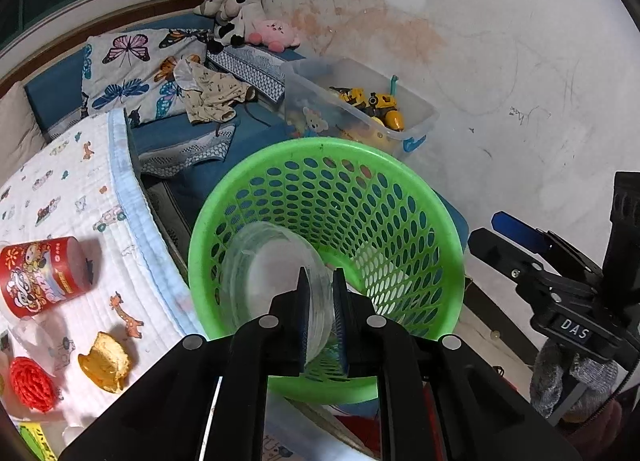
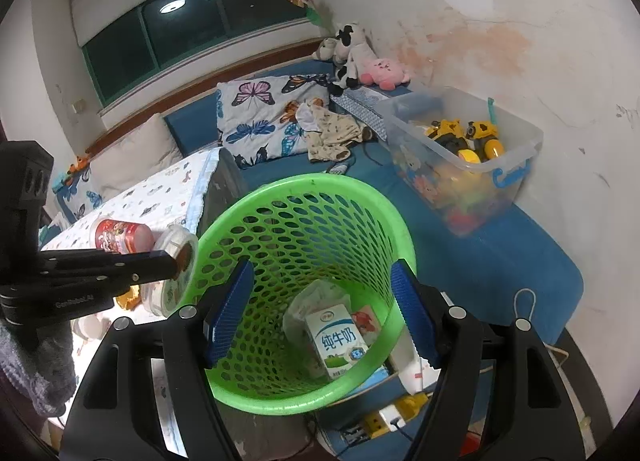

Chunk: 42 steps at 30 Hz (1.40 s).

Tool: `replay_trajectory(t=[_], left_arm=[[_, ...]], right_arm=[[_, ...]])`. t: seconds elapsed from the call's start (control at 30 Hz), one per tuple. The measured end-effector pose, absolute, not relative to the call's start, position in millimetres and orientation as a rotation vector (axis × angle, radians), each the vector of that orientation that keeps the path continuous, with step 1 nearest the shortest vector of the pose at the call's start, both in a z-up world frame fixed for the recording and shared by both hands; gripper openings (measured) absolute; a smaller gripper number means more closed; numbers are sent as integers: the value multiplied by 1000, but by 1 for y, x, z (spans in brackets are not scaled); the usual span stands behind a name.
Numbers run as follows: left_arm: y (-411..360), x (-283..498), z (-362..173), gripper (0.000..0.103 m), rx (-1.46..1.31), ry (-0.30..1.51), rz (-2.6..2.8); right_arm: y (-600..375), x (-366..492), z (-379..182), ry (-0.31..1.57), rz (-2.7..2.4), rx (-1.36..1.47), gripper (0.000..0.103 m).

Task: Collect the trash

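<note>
A green perforated trash basket (image 1: 400, 197) (image 2: 360, 221) stands beside the bed. My left gripper (image 1: 320, 289) is shut on the rim of a clear plastic cup (image 1: 272, 261) and holds it at the basket's left rim; the cup also shows in the right wrist view (image 2: 172, 261). My right gripper (image 2: 320, 301) is open and empty, its blue pads (image 2: 230, 313) spread over the basket mouth. Inside the basket lie a milk carton (image 2: 340, 341), a crumpled wrapper (image 2: 316, 293) and a small red packet (image 2: 366, 321). On the quilt lie a red can (image 1: 40, 277), a yellow scrap (image 1: 104, 361) and a red mesh ball (image 1: 32, 383).
A clear bin of toys (image 1: 360, 105) (image 2: 464, 153) sits on the blue bench behind the basket. Plush toys (image 1: 240, 13), a butterfly pillow (image 1: 132, 69) and clothes (image 1: 212, 97) lie further back. A stained wall is on the right. A power strip (image 2: 396, 417) lies on the floor.
</note>
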State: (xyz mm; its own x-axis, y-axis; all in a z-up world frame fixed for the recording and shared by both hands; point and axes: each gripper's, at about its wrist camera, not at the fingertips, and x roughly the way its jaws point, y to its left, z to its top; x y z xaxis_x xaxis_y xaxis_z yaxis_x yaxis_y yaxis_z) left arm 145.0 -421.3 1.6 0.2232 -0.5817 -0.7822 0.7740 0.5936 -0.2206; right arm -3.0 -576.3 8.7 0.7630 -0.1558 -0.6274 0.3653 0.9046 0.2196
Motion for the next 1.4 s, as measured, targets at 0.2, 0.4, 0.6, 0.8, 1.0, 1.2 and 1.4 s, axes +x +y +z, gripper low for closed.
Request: replay_trajectory(t=[0.2, 0.4, 0.6, 0.8, 1.0, 1.2, 1.4], left_arm=[[-416, 148, -3, 16, 214, 981, -948], [-401, 148, -1, 43, 179, 968, -934], [-385, 147, 6, 43, 147, 950, -932], [-345, 143, 16, 43, 123, 908, -868], [-289, 142, 17, 43, 97, 880, -751], [-221, 145, 14, 43, 49, 868, -613], [-150, 157, 13, 44, -16, 870, -471]], right_arm=[[-575, -5, 9, 643, -289, 344, 71], [-567, -5, 11, 641, -282, 340, 71], [-558, -6, 16, 637, -272, 333, 71], [-543, -3, 21, 634, -238, 314, 72], [-516, 12, 20, 644, -170, 298, 72], [-477, 33, 17, 665, -82, 263, 72], [-436, 56, 12, 691, 18, 228, 72]])
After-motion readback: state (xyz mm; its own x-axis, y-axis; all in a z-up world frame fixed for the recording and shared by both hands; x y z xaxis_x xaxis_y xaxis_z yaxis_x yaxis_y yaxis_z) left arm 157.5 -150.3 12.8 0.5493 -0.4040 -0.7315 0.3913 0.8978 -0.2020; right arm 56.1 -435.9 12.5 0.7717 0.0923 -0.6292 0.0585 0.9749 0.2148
